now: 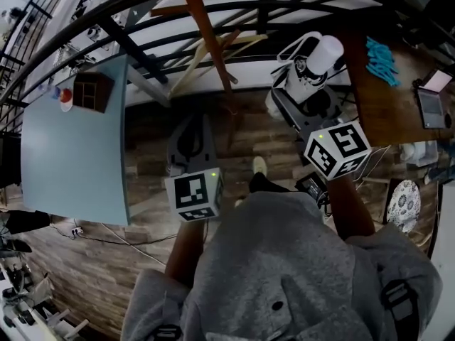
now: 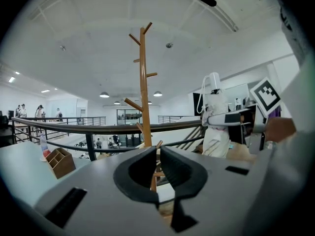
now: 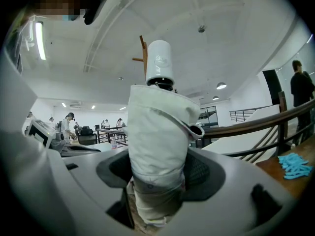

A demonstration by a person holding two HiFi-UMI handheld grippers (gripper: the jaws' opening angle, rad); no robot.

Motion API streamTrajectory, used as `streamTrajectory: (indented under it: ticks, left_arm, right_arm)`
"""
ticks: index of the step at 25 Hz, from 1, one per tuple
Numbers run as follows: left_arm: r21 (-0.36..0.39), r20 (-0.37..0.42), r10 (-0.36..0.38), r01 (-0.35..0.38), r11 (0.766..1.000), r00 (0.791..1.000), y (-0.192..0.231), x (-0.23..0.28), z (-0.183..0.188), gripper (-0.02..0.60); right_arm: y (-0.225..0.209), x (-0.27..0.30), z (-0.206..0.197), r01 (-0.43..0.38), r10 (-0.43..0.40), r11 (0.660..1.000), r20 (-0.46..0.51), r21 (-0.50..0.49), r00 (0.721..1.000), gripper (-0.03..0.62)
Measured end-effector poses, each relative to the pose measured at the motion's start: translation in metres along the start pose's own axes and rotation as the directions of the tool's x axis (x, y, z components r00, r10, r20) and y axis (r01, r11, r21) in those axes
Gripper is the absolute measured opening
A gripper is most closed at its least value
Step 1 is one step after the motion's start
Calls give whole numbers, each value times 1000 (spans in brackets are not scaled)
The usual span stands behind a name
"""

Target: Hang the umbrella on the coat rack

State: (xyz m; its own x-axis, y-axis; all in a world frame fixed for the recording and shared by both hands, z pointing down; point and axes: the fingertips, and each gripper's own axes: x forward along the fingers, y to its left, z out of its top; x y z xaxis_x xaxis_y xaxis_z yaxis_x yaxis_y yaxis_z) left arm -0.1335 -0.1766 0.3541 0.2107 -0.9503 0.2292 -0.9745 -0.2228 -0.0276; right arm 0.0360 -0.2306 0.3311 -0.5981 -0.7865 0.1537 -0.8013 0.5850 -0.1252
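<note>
The wooden coat rack [image 1: 211, 35] stands by the railing ahead, and its pole with pegs [image 2: 143, 77] rises in the middle of the left gripper view. My right gripper [image 1: 307, 105] is shut on the folded white umbrella [image 1: 314, 64], held upright to the right of the rack and apart from it. The umbrella's fabric [image 3: 158, 141] fills the space between that gripper's jaws [image 3: 160, 181], with the white handle [image 3: 160, 63] on top. A white strap loop [image 2: 204, 95] hangs from the umbrella [image 2: 215, 119]. My left gripper [image 1: 195, 137] points at the rack's base, jaws together and holding nothing [image 2: 157, 156].
A pale blue table [image 1: 71, 148] with a wooden organiser box [image 1: 92, 91] lies at the left. A dark railing [image 1: 298, 9] runs behind the rack. A brown table [image 1: 387, 105] at the right holds blue items [image 1: 380, 59] and a device [image 1: 434, 98]. A person in black [image 3: 301, 87] stands far right.
</note>
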Motion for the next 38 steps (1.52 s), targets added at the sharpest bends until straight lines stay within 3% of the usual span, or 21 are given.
streamTrajectory:
  ticks: [38]
  left_arm:
    - [15,-25,147,-147,989,989,9,94,12,35]
  right_arm:
    - [-92,96,-21,-110,103,991,-89,-71,991,281]
